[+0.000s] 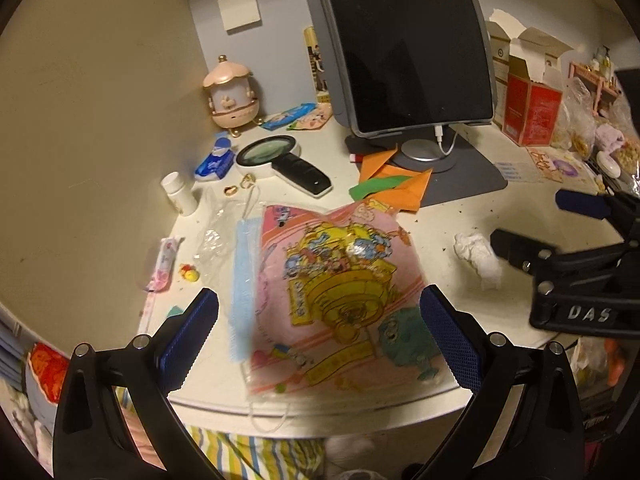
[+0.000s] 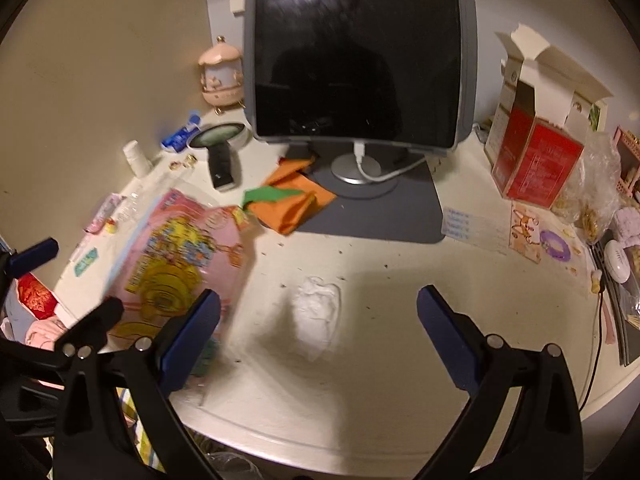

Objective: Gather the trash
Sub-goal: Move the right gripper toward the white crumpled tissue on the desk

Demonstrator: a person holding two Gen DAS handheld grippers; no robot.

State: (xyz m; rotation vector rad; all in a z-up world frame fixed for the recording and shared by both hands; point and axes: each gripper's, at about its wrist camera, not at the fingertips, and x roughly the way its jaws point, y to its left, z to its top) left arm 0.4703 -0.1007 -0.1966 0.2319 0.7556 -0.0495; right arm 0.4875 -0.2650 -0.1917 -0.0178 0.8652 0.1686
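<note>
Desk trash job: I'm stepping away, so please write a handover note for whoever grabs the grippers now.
Left gripper: open, empty, over the pink cartoon plastic bag at the desk's front edge.
Right gripper: open, empty, aimed at the crumpled white tissue.
Done: nothing held by either gripper.
Left: tissue, bag, blue face mask, clear wrapper, orange and green paper scraps.

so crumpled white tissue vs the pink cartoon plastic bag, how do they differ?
The crumpled white tissue is a small, plain, bunched-up wad; the pink cartoon plastic bag is far larger, flat and brightly printed. The tissue sits ahead of the right tool, the bag ahead of the left tool. Both lie ungrasped on the white desk.
</note>
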